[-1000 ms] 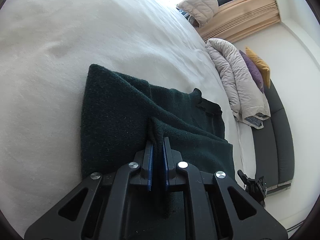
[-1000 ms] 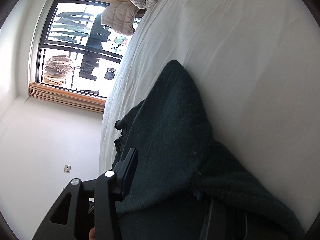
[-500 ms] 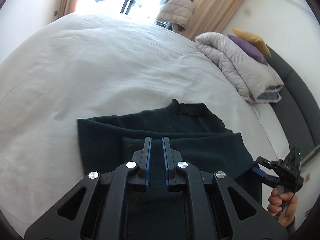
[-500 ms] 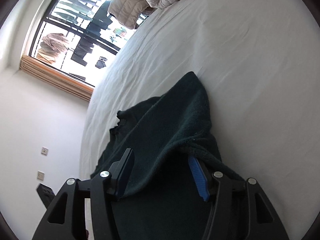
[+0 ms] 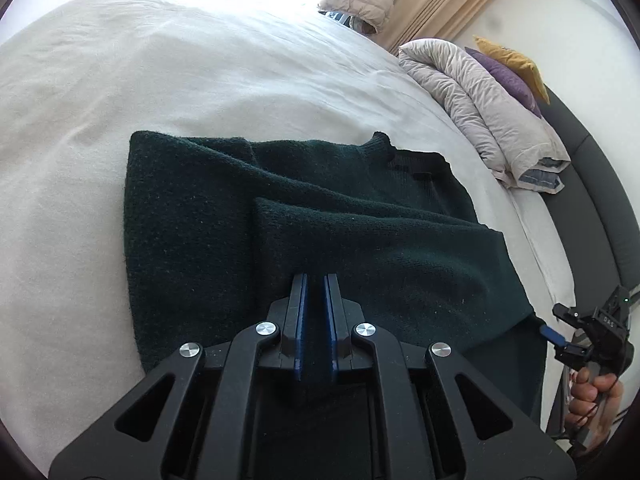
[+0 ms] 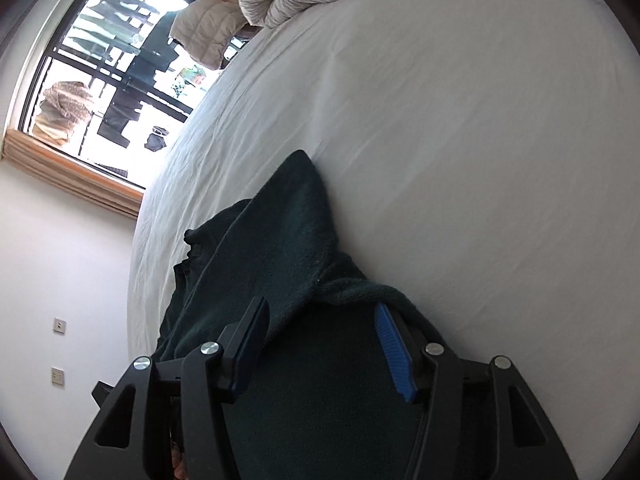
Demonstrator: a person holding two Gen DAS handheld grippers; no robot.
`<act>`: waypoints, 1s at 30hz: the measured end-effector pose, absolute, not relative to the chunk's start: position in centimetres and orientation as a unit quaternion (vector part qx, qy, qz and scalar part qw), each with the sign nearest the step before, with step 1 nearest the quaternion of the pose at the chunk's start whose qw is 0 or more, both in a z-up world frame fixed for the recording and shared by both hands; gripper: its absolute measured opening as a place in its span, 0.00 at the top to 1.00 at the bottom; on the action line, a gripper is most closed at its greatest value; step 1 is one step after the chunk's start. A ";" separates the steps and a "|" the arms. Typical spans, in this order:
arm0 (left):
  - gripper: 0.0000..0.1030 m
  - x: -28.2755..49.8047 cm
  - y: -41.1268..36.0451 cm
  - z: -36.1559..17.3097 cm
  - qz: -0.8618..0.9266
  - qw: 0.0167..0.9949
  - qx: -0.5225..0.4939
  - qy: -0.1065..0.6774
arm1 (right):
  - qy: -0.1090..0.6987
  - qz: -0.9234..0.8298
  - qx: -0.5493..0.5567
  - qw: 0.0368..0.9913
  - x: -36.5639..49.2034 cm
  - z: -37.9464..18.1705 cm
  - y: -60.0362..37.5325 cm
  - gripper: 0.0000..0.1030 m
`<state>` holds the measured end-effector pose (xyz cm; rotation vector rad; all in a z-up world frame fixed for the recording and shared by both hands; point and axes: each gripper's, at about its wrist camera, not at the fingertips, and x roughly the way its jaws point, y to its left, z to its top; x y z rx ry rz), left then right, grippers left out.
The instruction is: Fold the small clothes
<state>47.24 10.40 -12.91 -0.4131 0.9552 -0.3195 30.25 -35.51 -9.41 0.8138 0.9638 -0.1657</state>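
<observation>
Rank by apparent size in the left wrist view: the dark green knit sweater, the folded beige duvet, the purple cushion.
1. Dark green knit sweater, though nearest the camera.
2. Folded beige duvet.
3. Purple cushion, partly hidden.

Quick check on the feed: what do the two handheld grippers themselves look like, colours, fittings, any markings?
Both are matte black plastic frames with triangular cut-outs and round silver bolts. The left gripper and right gripper carry blue ribbed pads on their fingers. Seen from the left camera, the right unit shows small white lettering, unreadable, and a bare hand.
</observation>
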 end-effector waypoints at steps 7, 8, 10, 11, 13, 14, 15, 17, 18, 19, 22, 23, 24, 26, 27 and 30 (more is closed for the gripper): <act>0.91 46.9 10.9 -13.3 -0.160 0.855 -0.209 0.447 | 0.402 -0.117 0.446 0.791 26.1 -10.3 -38.7 0.41; 0.91 47.0 10.8 -13.4 -0.160 0.856 -0.210 0.445 | 0.389 -0.098 0.453 0.796 26.1 -10.2 -38.6 0.41; 0.91 46.9 10.9 -13.5 -0.159 0.854 -0.217 0.445 | 0.381 -0.024 0.456 0.804 27.9 -9.8 -37.3 0.41; 0.91 46.8 11.0 -13.5 -0.157 0.852 -0.224 0.447 | 0.374 0.022 0.458 0.806 29.2 -9.7 -36.3 0.41; 0.91 46.4 11.1 -13.4 -0.151 0.848 -0.232 0.451 | 0.370 0.094 0.454 0.805 32.1 -9.5 -33.8 0.41; 0.91 46.2 11.0 -13.3 -0.148 0.849 -0.231 0.452 | 0.372 0.131 0.450 0.801 33.6 -9.7 -32.6 0.41; 0.91 45.9 11.0 -13.2 -0.146 0.851 -0.227 0.451 | 0.377 0.164 0.450 0.793 35.2 -10.3 -31.5 0.41; 0.91 45.7 10.9 -13.4 -0.149 0.855 -0.223 0.445 | 0.396 0.157 0.454 0.783 37.1 -12.3 -30.8 0.41; 0.91 45.6 11.1 -13.5 -0.152 0.854 -0.228 0.442 | 0.412 0.149 0.451 0.778 38.0 -13.6 -31.0 0.41; 0.91 45.6 11.3 -13.7 -0.155 0.852 -0.235 0.441 | 0.428 0.127 0.448 0.775 38.5 -15.0 -31.6 0.41; 0.91 45.6 11.6 -14.1 -0.165 0.851 -0.245 0.435 | 0.421 0.100 0.503 0.748 37.4 -19.1 -35.1 0.89; 0.91 45.6 11.6 -14.1 -0.166 0.851 -0.247 0.433 | 0.409 0.104 0.526 0.739 36.5 -20.2 -36.4 0.98; 0.91 45.6 11.6 -14.1 -0.166 0.850 -0.248 0.434 | 0.394 0.105 0.546 0.732 35.4 -21.0 -37.6 1.00; 0.91 45.3 11.8 -13.8 -0.163 0.850 -0.248 0.434 | 0.373 0.096 0.560 0.734 33.4 -21.0 -39.4 1.00; 0.91 44.9 12.0 -13.7 -0.161 0.850 -0.252 0.434 | 0.372 0.084 0.558 0.737 32.6 -20.7 -39.9 1.00; 0.91 42.9 13.0 -12.9 -0.139 0.851 -0.257 0.436 | 0.363 0.048 0.554 0.748 29.7 -19.9 -41.9 1.00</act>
